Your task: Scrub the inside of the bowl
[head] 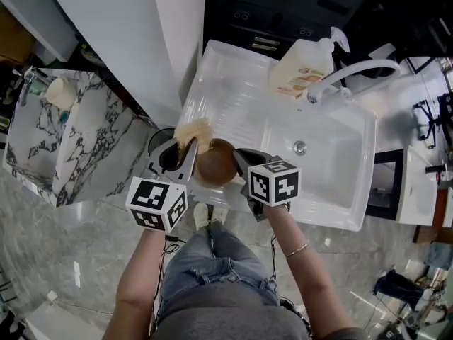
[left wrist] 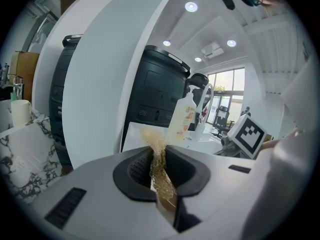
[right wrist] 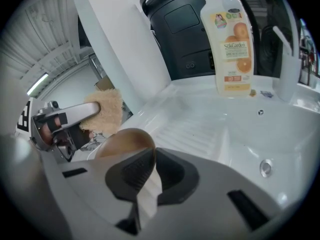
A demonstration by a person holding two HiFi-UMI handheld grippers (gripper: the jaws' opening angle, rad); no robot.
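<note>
The left hand-held gripper (left wrist: pixel 160 173) is clamped on a tan fibrous scrubbing pad (head: pixel 193 130). The right hand-held gripper (right wrist: pixel 149 176) pinches the rim of the round brown wooden bowl (head: pixel 216 163), which is held over the near edge of the white sink's drainboard (head: pixel 233 98). The pad sits just beside the bowl, so scrubbing seems about to start. Next, the pad must press into the bowl's hollow.

Free room, as I see it: ribbed drainboard (head: pixel 226 94) ahead of both tools; sink basin (head: pixel 333 176) open to the right.
Obstacles: soap bottle (head: pixel 303 66) and faucet (head: pixel 354 69) along the sink's far edge; white wall panel (head: pixel 134 41) close on the left.
Between left tool (head: pixel 185 149), clamped on the scrub pad (head: pixel 195 129), and right tool (head: pixel 238 163), clamped on the bowl (head: pixel 216 163): no passage.
</note>
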